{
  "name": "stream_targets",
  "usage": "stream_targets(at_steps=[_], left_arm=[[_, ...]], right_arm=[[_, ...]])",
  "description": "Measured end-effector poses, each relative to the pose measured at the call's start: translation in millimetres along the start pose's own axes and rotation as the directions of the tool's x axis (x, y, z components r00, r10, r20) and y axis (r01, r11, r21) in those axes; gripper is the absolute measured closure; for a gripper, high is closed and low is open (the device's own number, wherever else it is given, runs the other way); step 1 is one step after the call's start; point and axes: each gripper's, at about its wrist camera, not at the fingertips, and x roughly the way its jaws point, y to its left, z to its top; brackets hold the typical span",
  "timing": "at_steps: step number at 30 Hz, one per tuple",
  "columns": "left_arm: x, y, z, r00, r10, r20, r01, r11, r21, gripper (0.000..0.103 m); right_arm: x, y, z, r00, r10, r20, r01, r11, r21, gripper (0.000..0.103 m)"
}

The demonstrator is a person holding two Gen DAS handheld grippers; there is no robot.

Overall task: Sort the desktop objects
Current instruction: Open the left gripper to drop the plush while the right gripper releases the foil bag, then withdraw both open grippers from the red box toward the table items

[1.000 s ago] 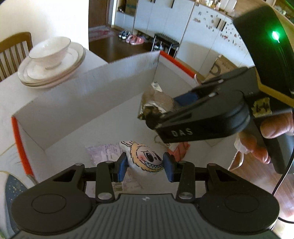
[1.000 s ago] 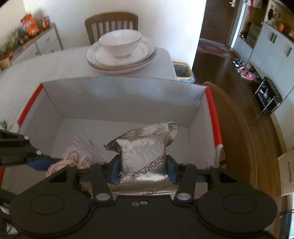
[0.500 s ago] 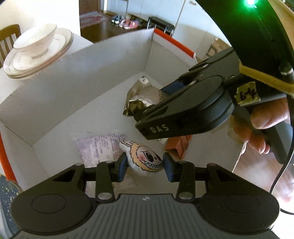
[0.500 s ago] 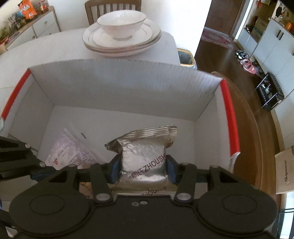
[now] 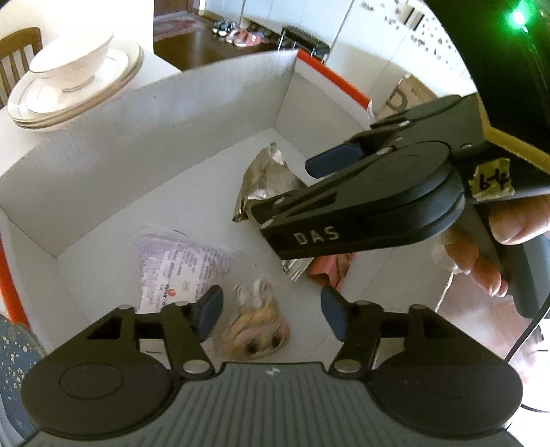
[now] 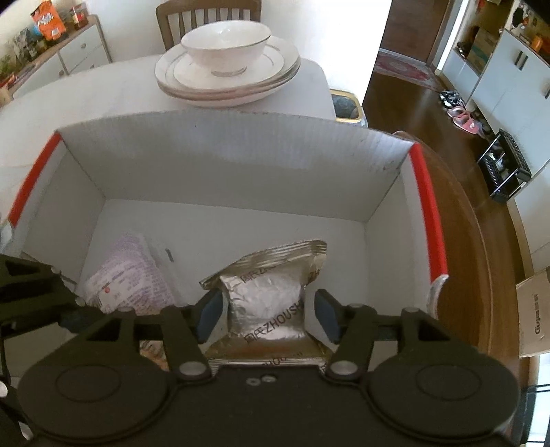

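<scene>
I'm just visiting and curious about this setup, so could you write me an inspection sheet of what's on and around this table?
Surface: white table under an open white box with red edges.
Job's things: silver snack packet, cartoon toy and printed plastic bag, all in the box.
Clutter: bowl on stacked plates.
Grippers: left gripper open over the toy; right gripper open around the packet.
Cables: black cable by the right hand.
Surroundings: wooden chair, cabinets, wood floor.

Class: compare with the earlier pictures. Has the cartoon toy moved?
Yes. The toy has left the now-open left gripper and dropped to the box floor beside the paper packet.
</scene>
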Motion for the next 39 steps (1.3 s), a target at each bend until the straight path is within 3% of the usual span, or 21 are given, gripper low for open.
stream_targets(at_steps=[9, 17, 23, 26, 31, 39], left_arm=[[-30.1, 1.0, -9.4, 0.995, 0.001, 0.103, 0.002, 1.000, -0.023, 0.040], [-64.2, -3.0, -21.9, 0.978, 0.007, 0.209, -0.004, 1.000, -0.016, 0.040], [-90.8, -3.6, -35.4, 0.955, 0.028, 0.294, -0.026, 1.000, -0.009, 0.040], [-108.9, -4.4, -44.4, 0.938, 0.047, 0.344, -0.052, 0.999, 0.005, 0.040], [-132.4, -2.3, -59.3, 0.909, 0.074, 0.411, -0.090, 0.996, 0.019, 0.040], [-161.8, 11.4, -85.0, 0.892, 0.072, 0.447, -0.097, 0.995, 0.034, 0.035]], right_arm=[[-30.1, -2.2, -6.9, 0.997, 0.053, 0.051, -0.055, 0.998, 0.025, 0.040], [-58.2, 0.7, -20.3, 0.990, 0.095, 0.102, -0.100, 0.994, 0.040, 0.040], [-79.4, 9.6, -30.5, 0.983, 0.092, 0.157, -0.097, 0.995, 0.021, 0.039], [-90.7, 16.1, -36.8, 0.976, 0.092, 0.200, -0.099, 0.995, 0.024, 0.028], [-104.7, 27.1, -44.6, 0.966, 0.108, 0.236, -0.119, 0.993, 0.029, 0.025], [-124.9, 54.7, -60.2, 0.946, 0.074, 0.315, -0.085, 0.996, 0.020, 0.017]])
